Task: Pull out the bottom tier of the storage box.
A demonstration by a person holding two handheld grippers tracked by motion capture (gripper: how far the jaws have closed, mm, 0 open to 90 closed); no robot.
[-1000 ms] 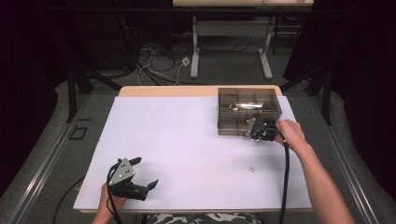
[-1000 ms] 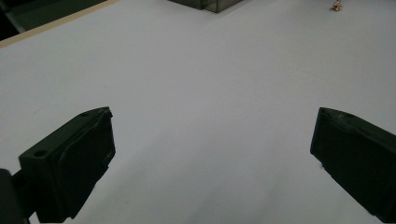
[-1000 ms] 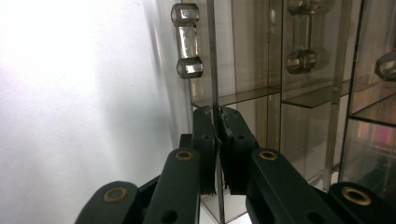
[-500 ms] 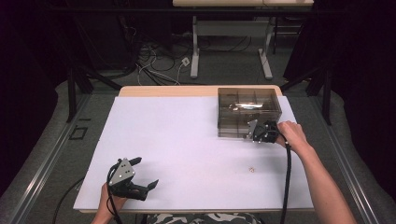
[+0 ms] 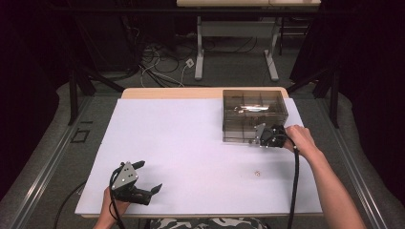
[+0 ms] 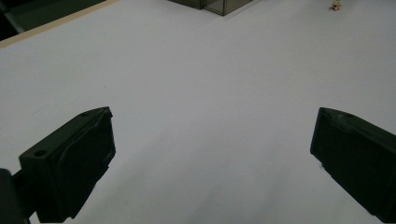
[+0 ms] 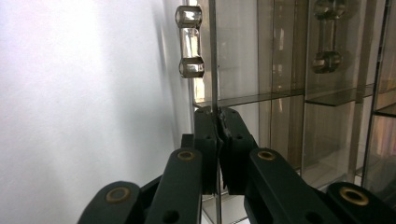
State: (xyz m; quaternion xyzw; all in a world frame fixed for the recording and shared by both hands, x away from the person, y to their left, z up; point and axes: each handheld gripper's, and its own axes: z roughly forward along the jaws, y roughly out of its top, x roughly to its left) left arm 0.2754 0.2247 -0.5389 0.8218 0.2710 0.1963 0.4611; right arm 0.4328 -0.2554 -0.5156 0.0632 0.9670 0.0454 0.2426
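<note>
Jaws of the right gripper (image 7: 217,140) are pressed together on the thin clear front wall of a smoky transparent compartment box (image 5: 255,115), one jaw outside it and one inside, as the right gripper view shows. From the high view, the right gripper (image 5: 265,137) sits at the box's near edge, held by the right hand (image 5: 300,138), whose bare forearm runs in from the lower right with a black cable trailing beside it. The box stands at the far right of the white table (image 5: 191,143), touching the gripper. One clear hinge (image 7: 189,41) sits on the gripped wall just ahead of the jaws; a second like it (image 7: 326,35) shows deeper in the box. One tiny pale object (image 5: 257,173) lies alone on the white surface, nearer the person than the box and apart from it.

At the near left corner, the left hand (image 5: 113,205) holds the left gripper (image 5: 143,177) low over the table, well apart from the box. Its two jaws stand wide apart with nothing between them, bare tabletop showing in the gap in the left gripper view (image 6: 212,154).
</note>
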